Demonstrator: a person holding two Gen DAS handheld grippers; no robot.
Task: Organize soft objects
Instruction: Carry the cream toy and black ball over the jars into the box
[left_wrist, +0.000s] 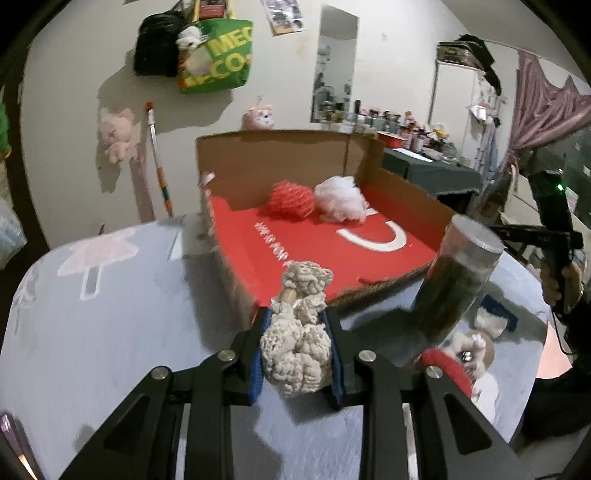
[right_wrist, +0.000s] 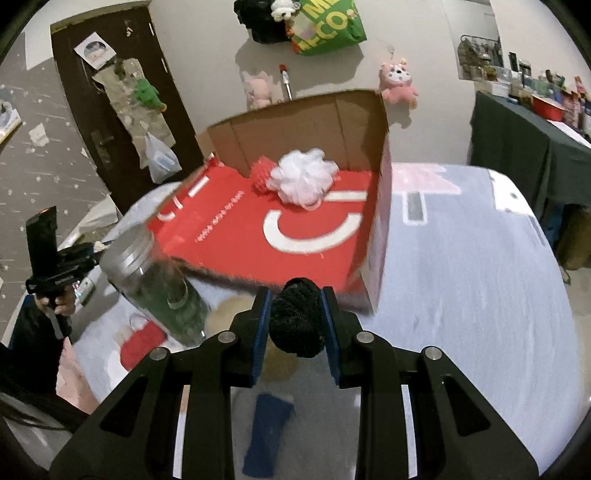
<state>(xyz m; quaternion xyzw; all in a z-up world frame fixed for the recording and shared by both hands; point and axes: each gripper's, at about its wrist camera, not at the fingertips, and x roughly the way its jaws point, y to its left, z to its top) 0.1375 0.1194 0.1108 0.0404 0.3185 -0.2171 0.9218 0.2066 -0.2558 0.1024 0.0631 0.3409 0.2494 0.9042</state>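
My left gripper (left_wrist: 297, 314) is shut on a cream knitted soft toy (left_wrist: 299, 339) and holds it above the table, just in front of the open cardboard box (left_wrist: 406, 192) with a red floor. My right gripper (right_wrist: 295, 295) is shut on a black yarn ball (right_wrist: 297, 321) near the box's front edge (right_wrist: 236, 275). Inside the box lie a red mesh pouf (left_wrist: 291, 199) and a white mesh pouf (left_wrist: 341, 199); both also show in the right wrist view, the red pouf (right_wrist: 260, 173) half hidden behind the white pouf (right_wrist: 303, 179).
A clear jar with a metal lid (left_wrist: 458, 280) stands beside the box; it also shows in the right wrist view (right_wrist: 159, 284). A red soft item (right_wrist: 142, 347) and a blue cloth (right_wrist: 266, 435) lie on the grey table cover (right_wrist: 461, 295). A cluttered side table (left_wrist: 424, 162) stands behind.
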